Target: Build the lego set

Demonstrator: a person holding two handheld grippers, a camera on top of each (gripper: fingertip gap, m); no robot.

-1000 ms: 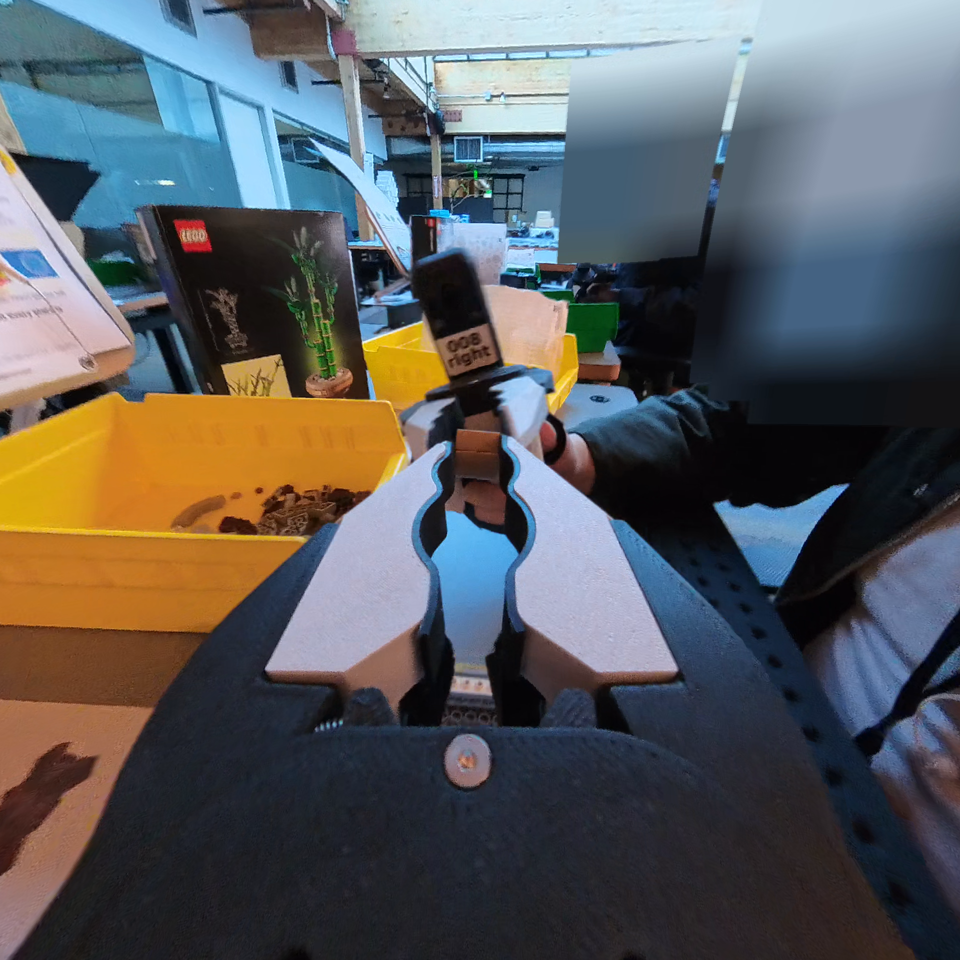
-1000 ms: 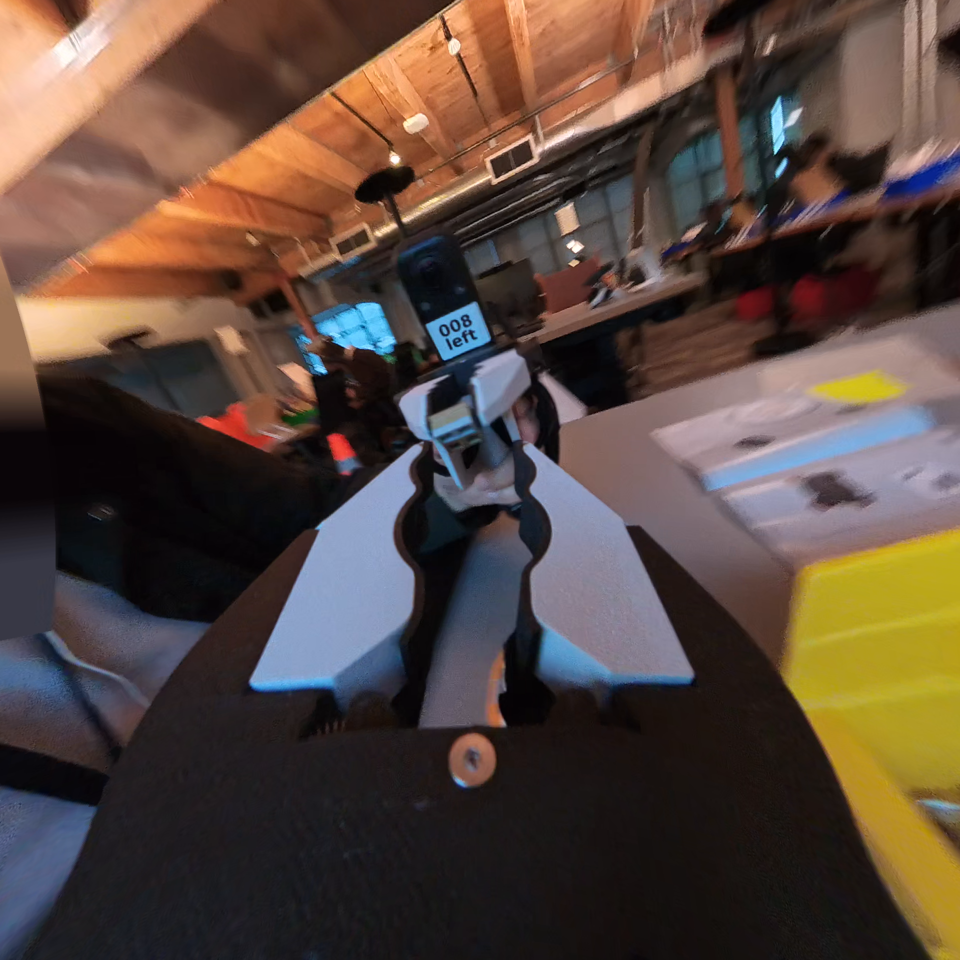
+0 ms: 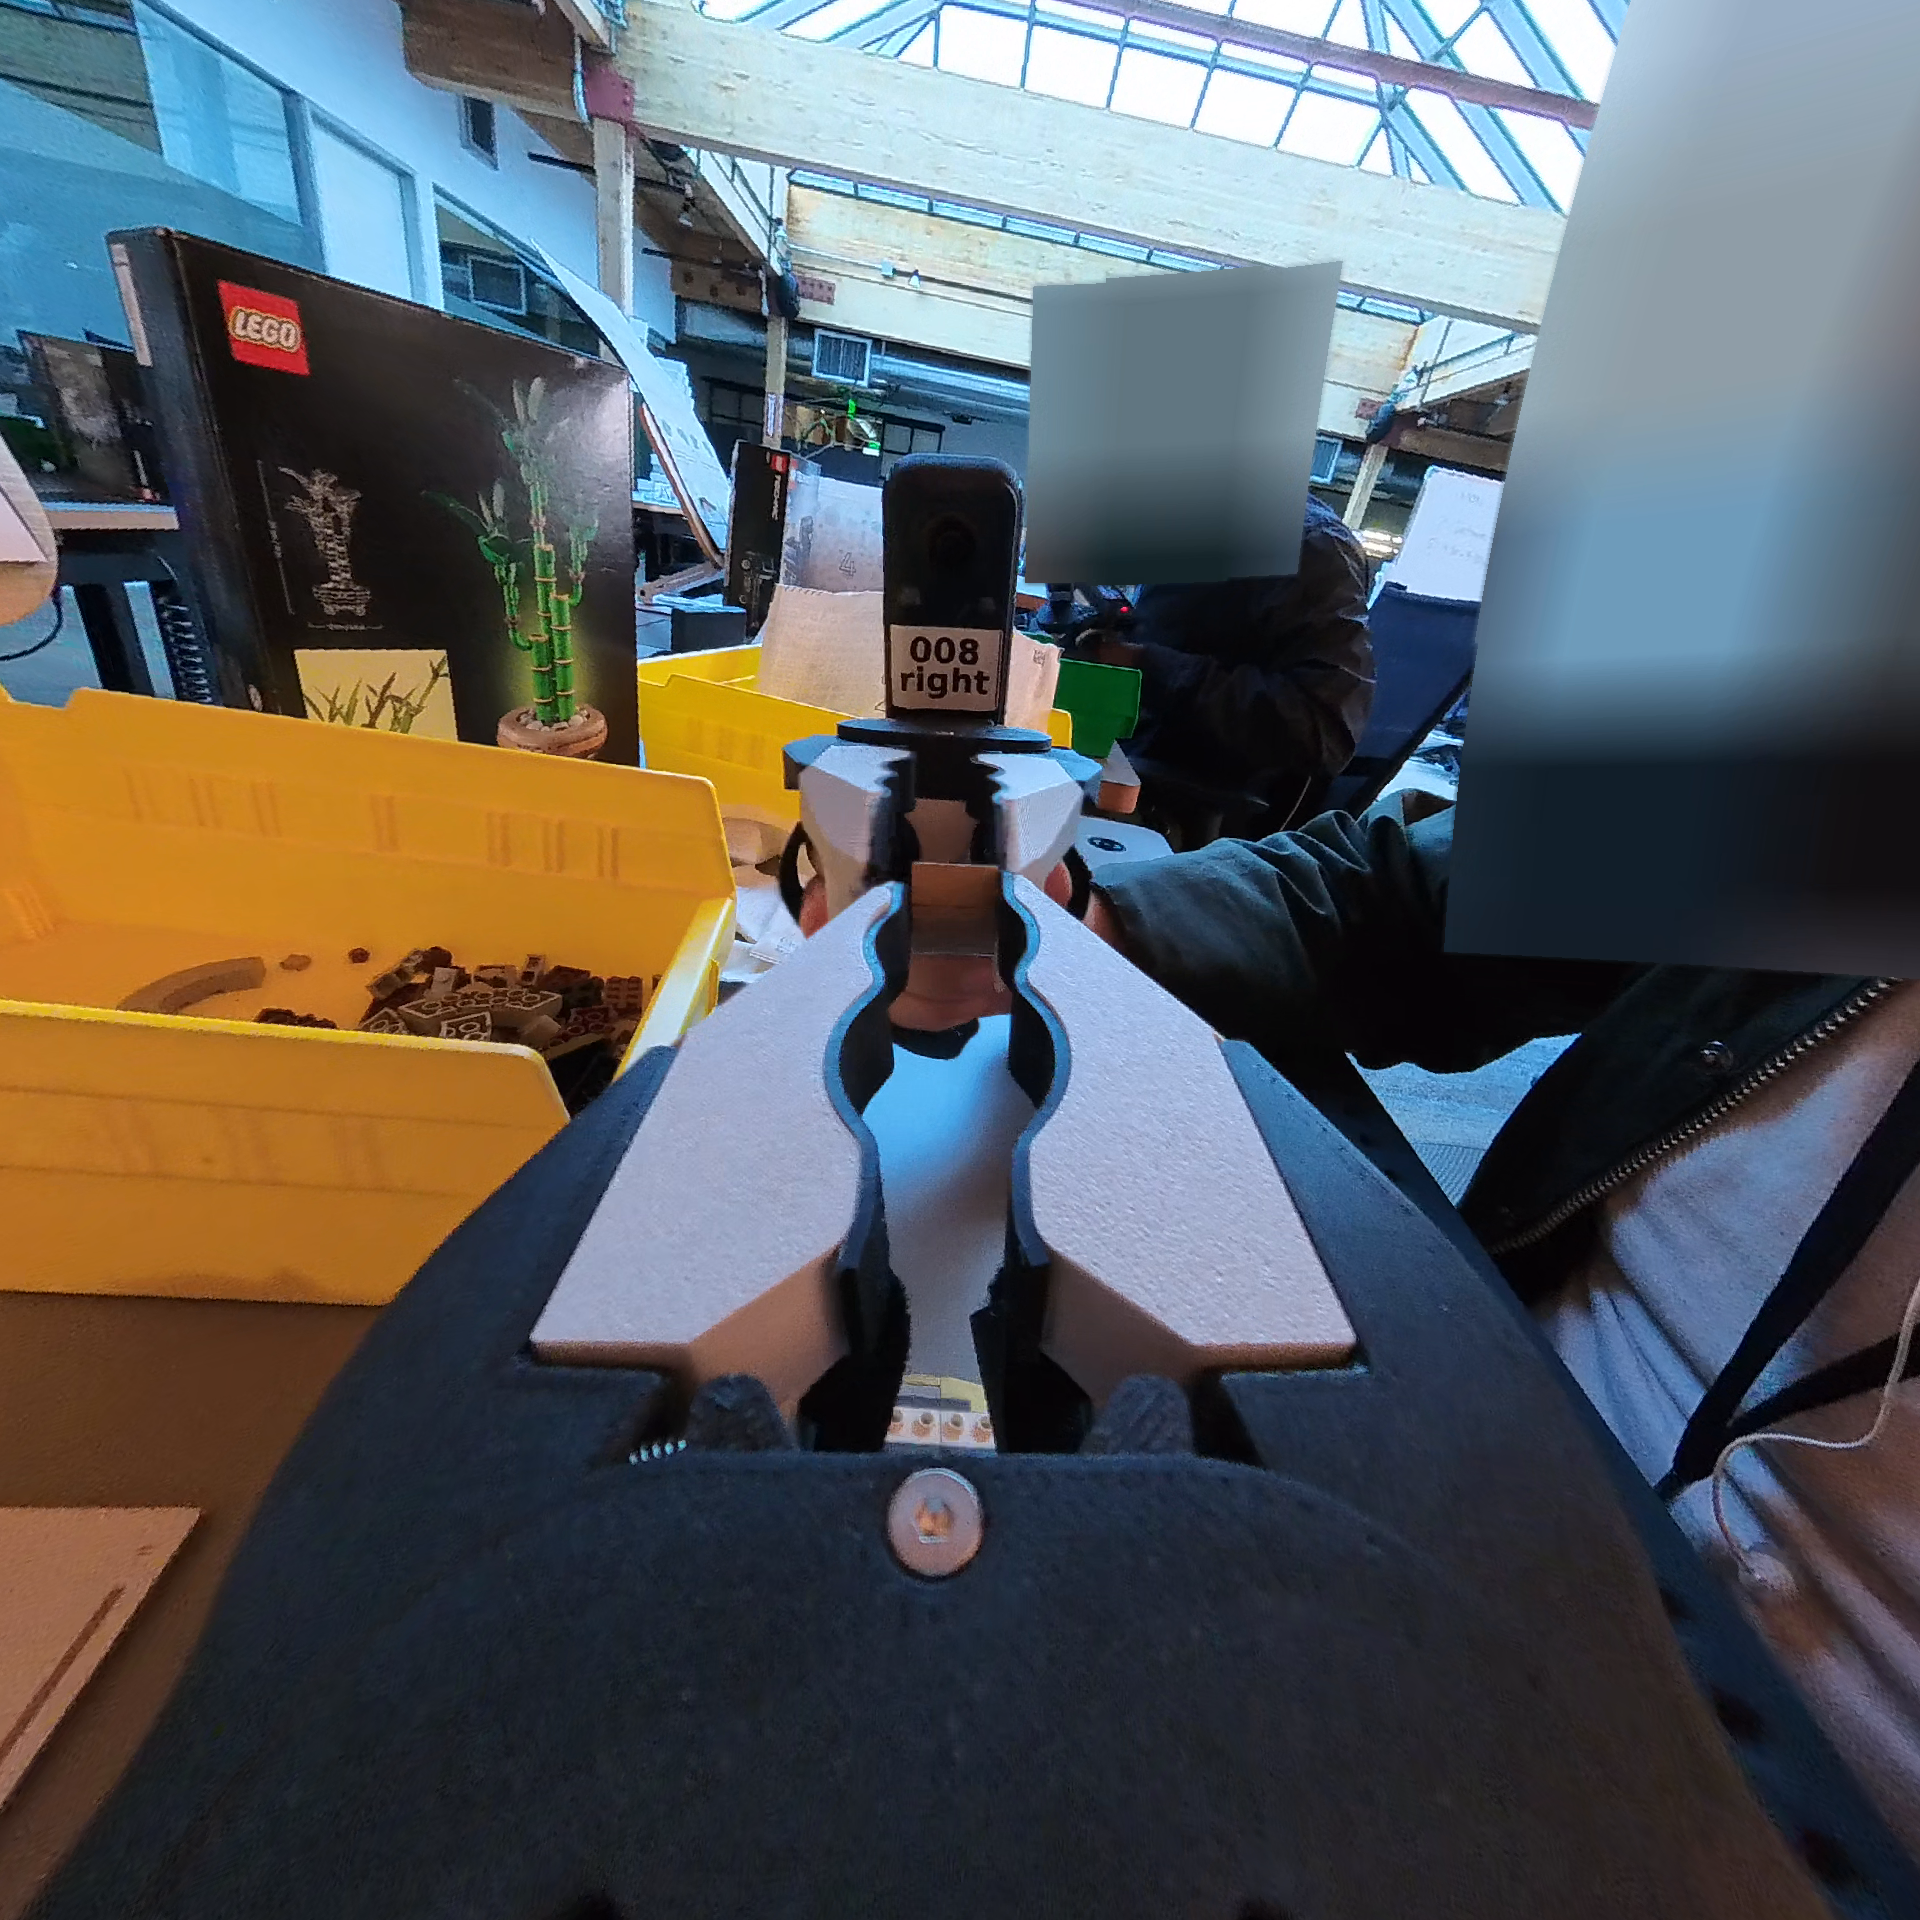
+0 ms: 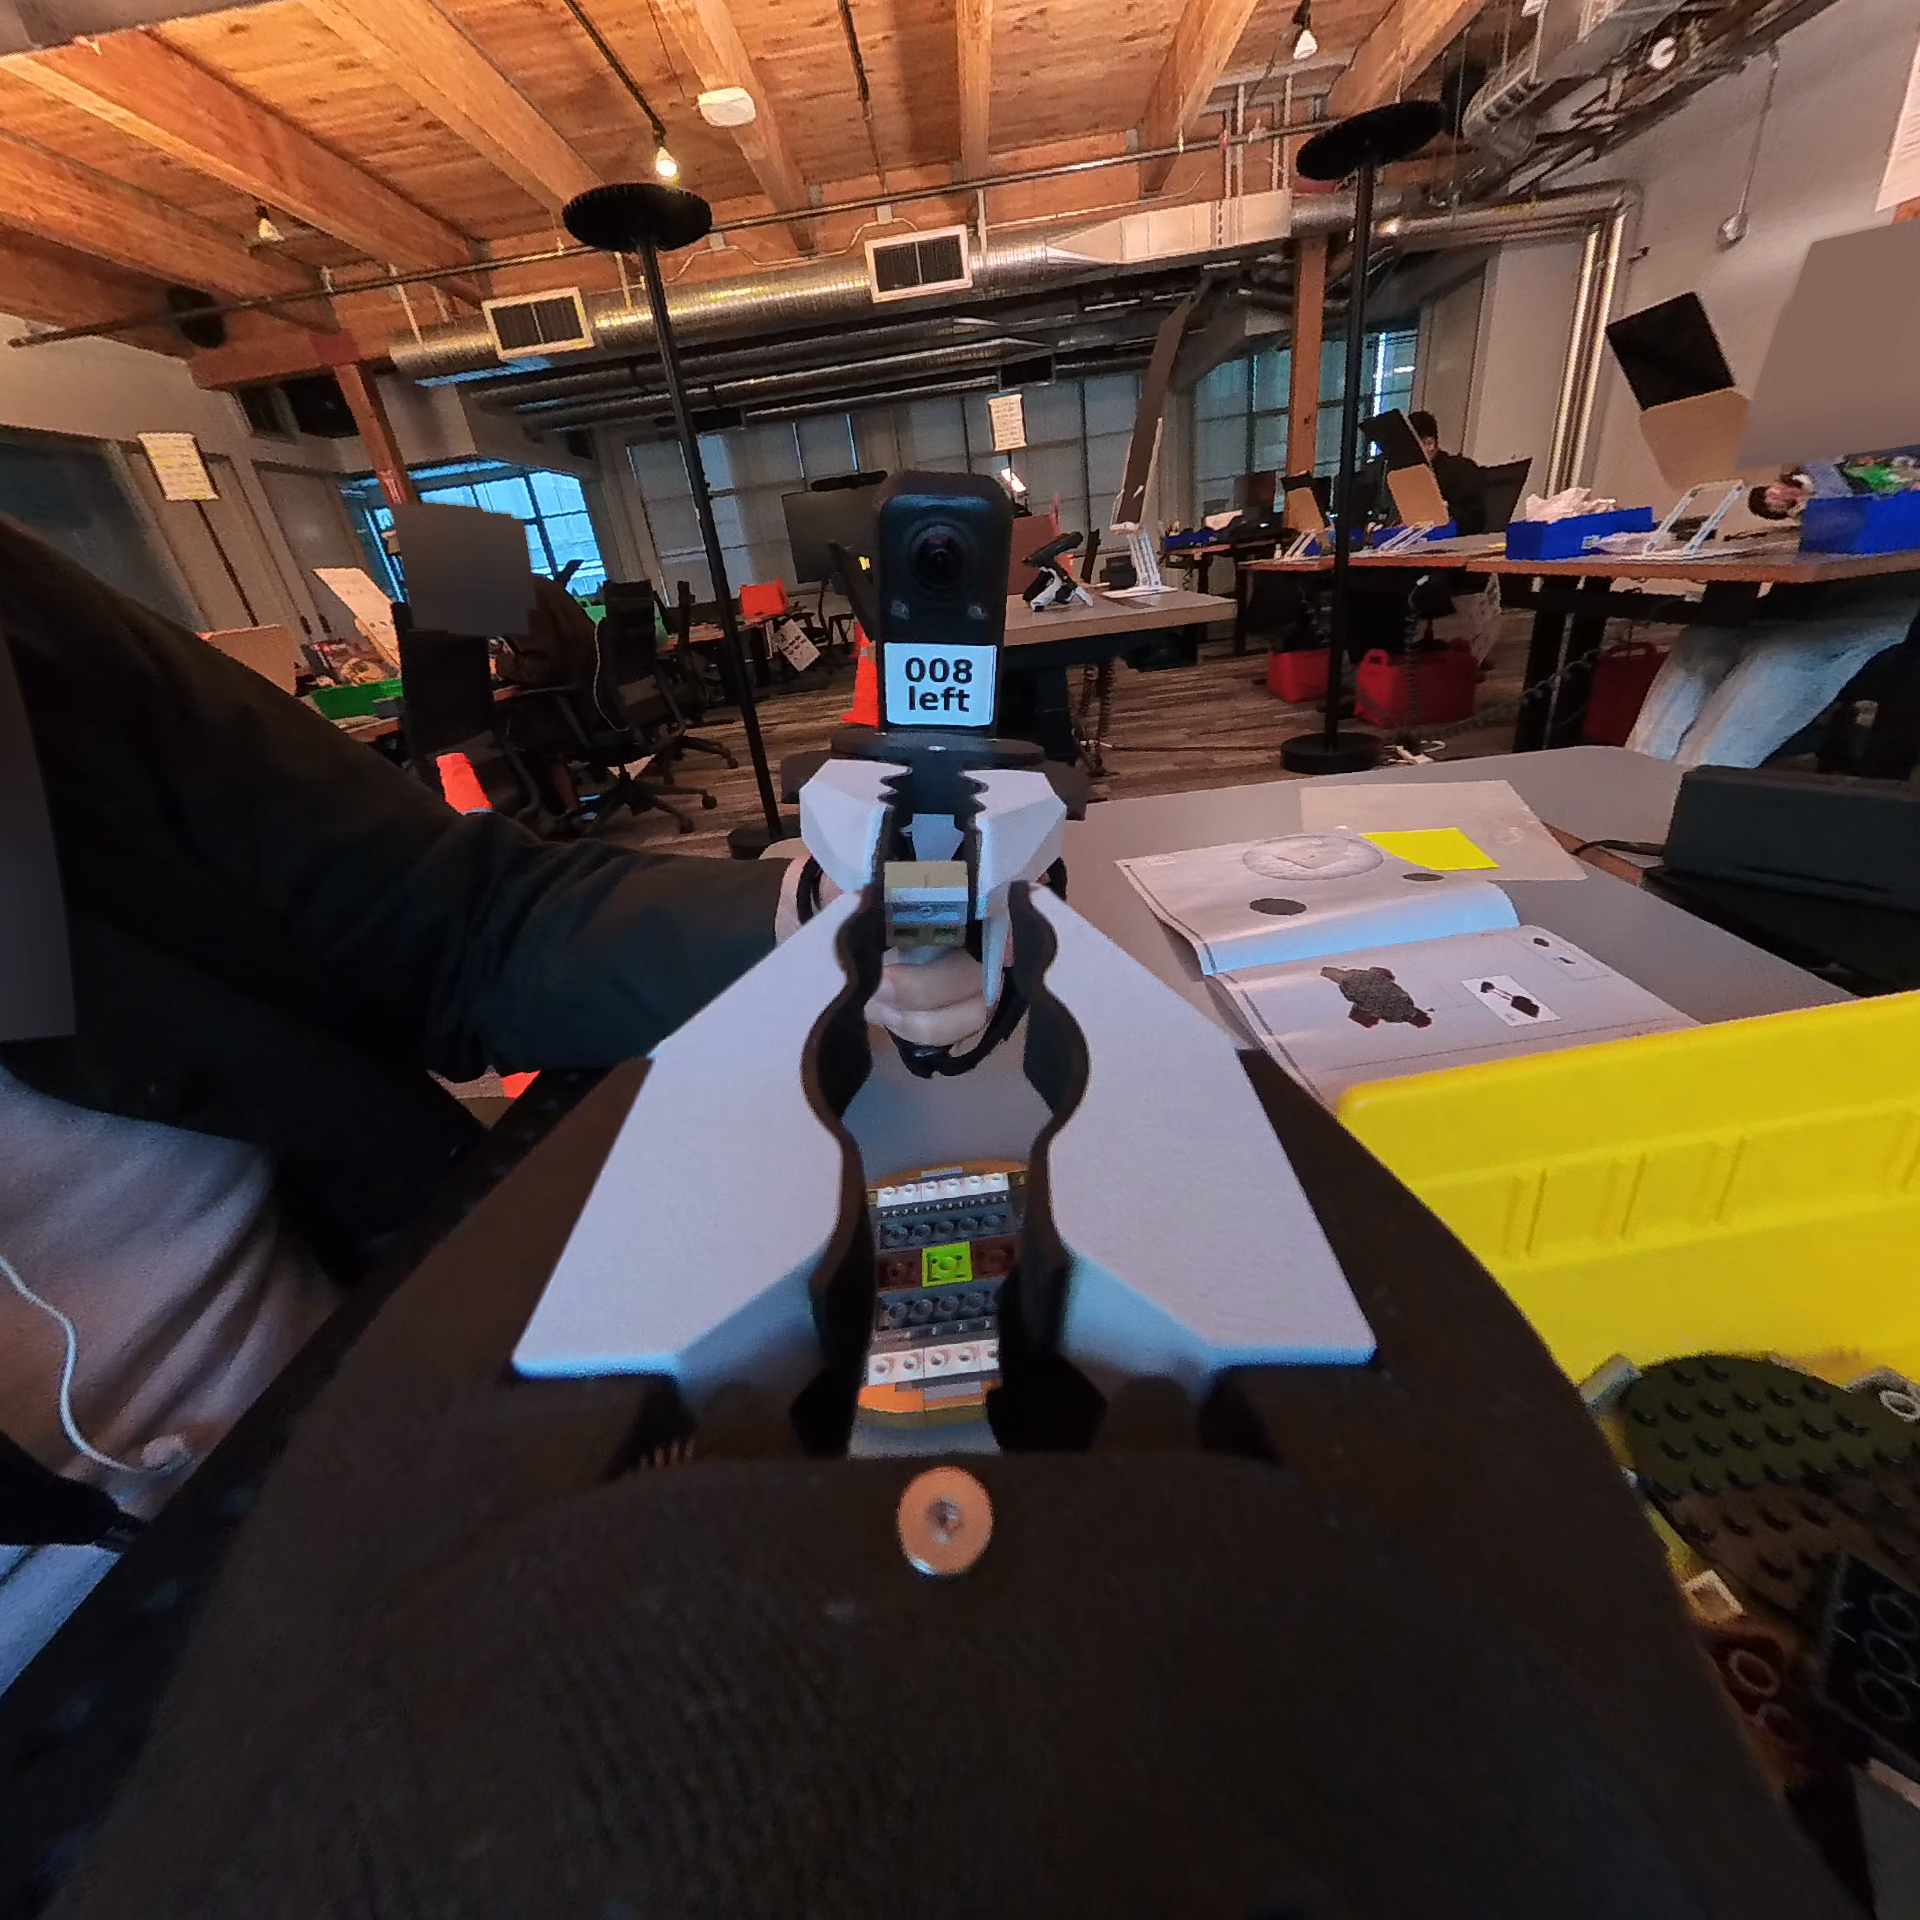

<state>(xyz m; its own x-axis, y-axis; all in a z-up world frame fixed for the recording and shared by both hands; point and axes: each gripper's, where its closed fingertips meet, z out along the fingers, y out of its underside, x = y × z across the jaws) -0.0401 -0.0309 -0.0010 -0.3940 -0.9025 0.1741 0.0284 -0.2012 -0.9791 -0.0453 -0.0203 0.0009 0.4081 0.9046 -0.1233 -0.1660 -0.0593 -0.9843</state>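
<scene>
Facing each other tip to tip, the left tool (image 3: 951, 914) and right tool (image 4: 930, 914) are both clamped on one small tan lego piece (image 4: 923, 902). Loose bricks (image 3: 488, 1003) are held in the yellow bin (image 3: 312, 1143) at nine o'clock on the desk (image 4: 1621, 790).

Open-plan workshop office, exposed timber ceiling (image 4: 312, 135), metal ducts (image 4: 1143, 244), long desks (image 4: 1558, 566), office chairs (image 4: 634, 707)

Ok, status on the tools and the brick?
Left tool shut on tan brick. Right tool nose to nose with it, grip unclear. Round base below, unobstructed.
</scene>
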